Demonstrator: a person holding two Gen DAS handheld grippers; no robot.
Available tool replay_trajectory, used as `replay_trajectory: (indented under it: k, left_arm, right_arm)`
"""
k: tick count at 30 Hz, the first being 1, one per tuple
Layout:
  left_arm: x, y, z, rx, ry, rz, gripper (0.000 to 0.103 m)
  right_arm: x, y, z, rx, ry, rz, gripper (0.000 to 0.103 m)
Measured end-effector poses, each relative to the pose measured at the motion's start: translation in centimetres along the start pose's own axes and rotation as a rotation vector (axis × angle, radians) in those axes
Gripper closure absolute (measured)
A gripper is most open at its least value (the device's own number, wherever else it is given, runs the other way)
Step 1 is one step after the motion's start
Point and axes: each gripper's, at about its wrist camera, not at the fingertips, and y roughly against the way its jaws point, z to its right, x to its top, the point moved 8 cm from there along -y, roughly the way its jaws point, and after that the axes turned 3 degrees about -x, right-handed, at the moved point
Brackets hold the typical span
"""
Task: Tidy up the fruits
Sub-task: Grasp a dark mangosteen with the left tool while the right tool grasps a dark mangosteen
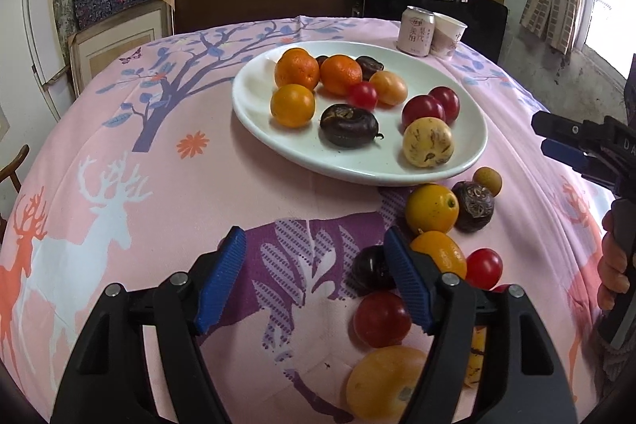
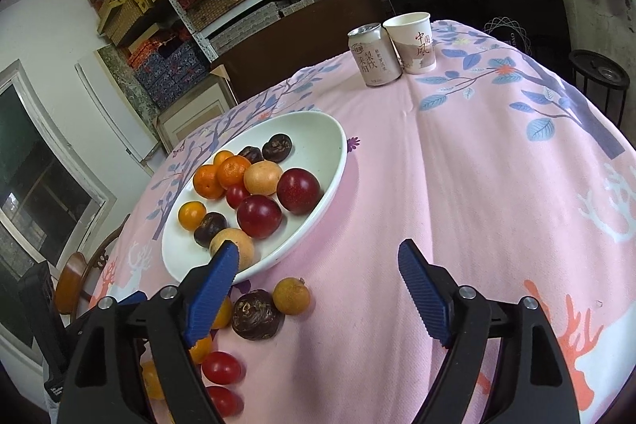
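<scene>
Fruits partly sorted: the white plate (image 1: 469, 150) already carries about a dozen pieces. Among them are two oranges (image 1: 296, 68), a pale yellow speckled fruit (image 1: 427, 142), two dark red plums (image 1: 423, 108) and a dark brown flattened fruit (image 1: 349, 126).

Left to do: a loose cluster on the pink tablecloth (image 1: 159, 185), just near of the plate's near-right rim. It includes a yellow-orange fruit (image 1: 431, 208), a wrinkled dark brown fruit (image 1: 474, 206), a small tan fruit (image 1: 487, 181), a red cherry tomato (image 1: 483, 268), a dark red plum (image 1: 381, 318) and a large yellow fruit (image 1: 383, 382) nearest the camera. Some pieces are hidden behind the claw, so the count is uncertain.

Left claw (image 1: 314, 281): jaws apart, empty, low over the tabletop with the cluster just to its right. Right claw (image 2: 318, 289): jaws apart, empty, beside the plate's near edge, loose fruit at its left finger.

Judgement: somewhat past halfway; each remaining piece needs a pick and a carry to the plate. Drink can (image 1: 415, 31) and paper cup (image 1: 447, 35) stand at the far side, uninvolved.
</scene>
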Motion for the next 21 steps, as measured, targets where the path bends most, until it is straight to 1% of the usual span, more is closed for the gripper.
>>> replay_trajectory:
  k: [5,6,7,9,11,12,14,15,18,21]
  left_arm:
    - [0.3,0.6,0.5,-0.042,-0.001,0.018,0.033]
    - [0.1,0.5,0.8,-0.049,-0.012,0.010,0.030]
    - [-0.1,0.4,1.1,-0.041,-0.027,0.000,0.027]
    - [-0.6,0.0,1.5,-0.018,-0.060,-0.018,0.027]
    - [-0.8,-0.1,1.4,0.019,-0.080,-0.020,0.023]
    - [-0.7,0.1,1.0,0.038,-0.075,-0.009,0.022]
    - [-0.2,0.9,-0.6,0.087,-0.040,0.025,0.023]
    - [0.0,1.2,-1.7,0.101,-0.006,0.035,0.023]
    - [0.0,1.9,-4.2,0.062,0.104,0.044,0.024]
    - [-0.2,2.3,-5.1,0.046,0.145,0.051,0.024]
  right_arm:
    - [-0.1,0.1,-0.2,0.005,0.002,-0.001,0.019]
    - [-0.1,0.1,-0.2,0.005,0.001,0.000,0.019]
    - [0.0,0.1,-0.1,0.005,-0.002,-0.001,0.019]
    - [0.0,0.1,-0.1,0.007,-0.010,-0.001,0.019]
    - [0.0,0.1,0.0,0.009,-0.015,-0.002,0.019]
    - [0.0,0.1,0.1,0.008,-0.017,-0.001,0.019]
    - [0.1,0.3,0.2,0.012,-0.023,0.001,0.019]
    - [0.1,0.3,0.2,0.014,-0.026,0.003,0.019]
    - [0.2,0.5,0.2,0.020,-0.031,0.008,0.019]
    - [0.2,0.6,0.2,0.023,-0.029,0.006,0.019]
